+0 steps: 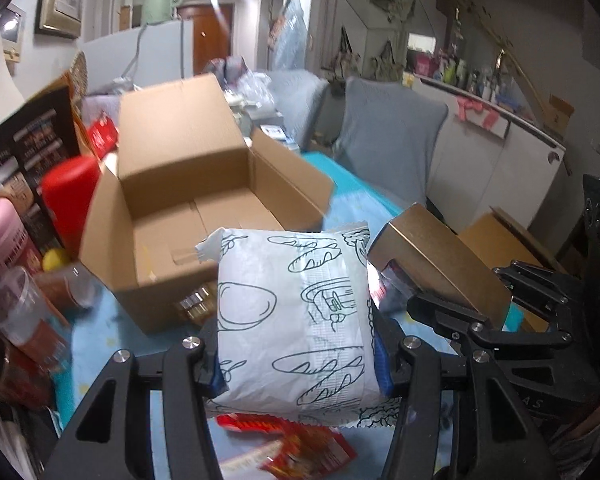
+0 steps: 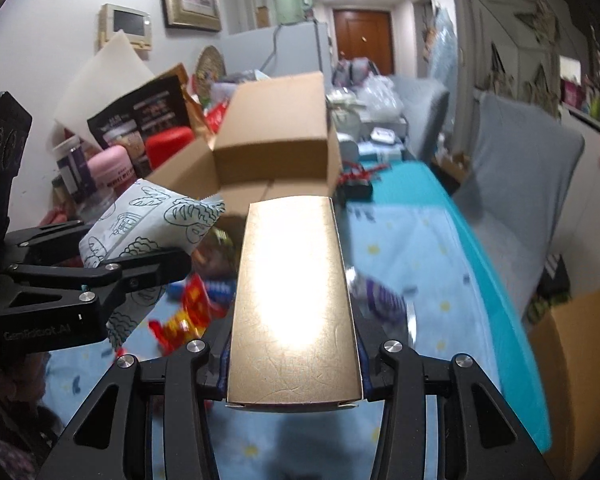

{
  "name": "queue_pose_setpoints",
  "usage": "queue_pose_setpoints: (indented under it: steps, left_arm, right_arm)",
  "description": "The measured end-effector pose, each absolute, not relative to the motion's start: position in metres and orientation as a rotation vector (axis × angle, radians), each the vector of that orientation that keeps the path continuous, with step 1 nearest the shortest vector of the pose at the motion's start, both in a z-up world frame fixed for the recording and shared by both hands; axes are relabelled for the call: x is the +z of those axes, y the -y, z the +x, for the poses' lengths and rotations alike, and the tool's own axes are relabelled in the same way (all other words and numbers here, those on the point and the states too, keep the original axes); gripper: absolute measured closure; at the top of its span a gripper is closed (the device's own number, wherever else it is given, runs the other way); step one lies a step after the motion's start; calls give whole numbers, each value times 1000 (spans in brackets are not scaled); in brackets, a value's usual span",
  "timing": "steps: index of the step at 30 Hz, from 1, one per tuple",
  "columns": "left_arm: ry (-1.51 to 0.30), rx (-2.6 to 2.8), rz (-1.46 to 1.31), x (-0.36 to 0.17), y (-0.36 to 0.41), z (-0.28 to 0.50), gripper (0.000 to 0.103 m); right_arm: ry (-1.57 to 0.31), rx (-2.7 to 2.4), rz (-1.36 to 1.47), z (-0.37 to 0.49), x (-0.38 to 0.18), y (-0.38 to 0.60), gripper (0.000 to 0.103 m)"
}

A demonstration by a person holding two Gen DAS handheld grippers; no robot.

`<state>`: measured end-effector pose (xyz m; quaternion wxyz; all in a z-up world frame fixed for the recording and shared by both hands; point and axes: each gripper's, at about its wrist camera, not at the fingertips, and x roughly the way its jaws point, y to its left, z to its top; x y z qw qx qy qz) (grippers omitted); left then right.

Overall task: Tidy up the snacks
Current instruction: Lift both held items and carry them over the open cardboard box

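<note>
My left gripper (image 1: 300, 376) is shut on a white snack packet (image 1: 292, 316) printed with bread drawings, held above the table. The same white packet (image 2: 148, 224) shows at the left of the right wrist view, between the left gripper's fingers (image 2: 140, 272). My right gripper (image 2: 292, 368) is shut on a long gold box (image 2: 292, 300), lifted off the table; the gold box (image 1: 432, 256) appears to the right of the packet. An open cardboard box (image 1: 204, 216) stands ahead with its lid flap up and its inside bare.
Red snack packets (image 1: 296, 444) and a purple one (image 2: 384, 300) lie on the light blue tablecloth (image 2: 420, 248). Jars, a red lid (image 1: 70, 196) and a plastic cup (image 1: 16, 308) crowd the left side. Two grey-covered chairs (image 1: 388, 144) stand beyond the table's right edge.
</note>
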<state>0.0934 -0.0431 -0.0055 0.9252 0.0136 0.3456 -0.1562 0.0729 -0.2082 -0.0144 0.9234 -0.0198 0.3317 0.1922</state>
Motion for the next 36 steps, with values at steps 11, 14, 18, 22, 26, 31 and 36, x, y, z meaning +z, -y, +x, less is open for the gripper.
queue_pose_setpoints:
  steps: [11,14,18,22,26,31,36]
  left_arm:
    - [-586,-211,30,34,15,141,50]
    - [-554,-194,8,42,7,155,50]
    - [-513,-166,4,54,-3,178,50]
    - [-489,-143,5,60,-10,201,50]
    - [-473,-112,2,62,-17,225,50]
    - [-476,-72,-11,59,-28,259,50]
    - [-517,-41,-12,46,-36,291,50]
  right_arm:
    - [-555,467,-104,128,31,170,59]
    - [-533,466,-123,147,39,159,59]
    - [-503,461,-147,168,49,148,59]
    - [-483,473,-151,192,58,137,59]
    - [-467,469,-156,218,64,128,59]
    - [-479,460,-151,252,61,118,58]
    - [-527,443,-158,287,48,111,58]
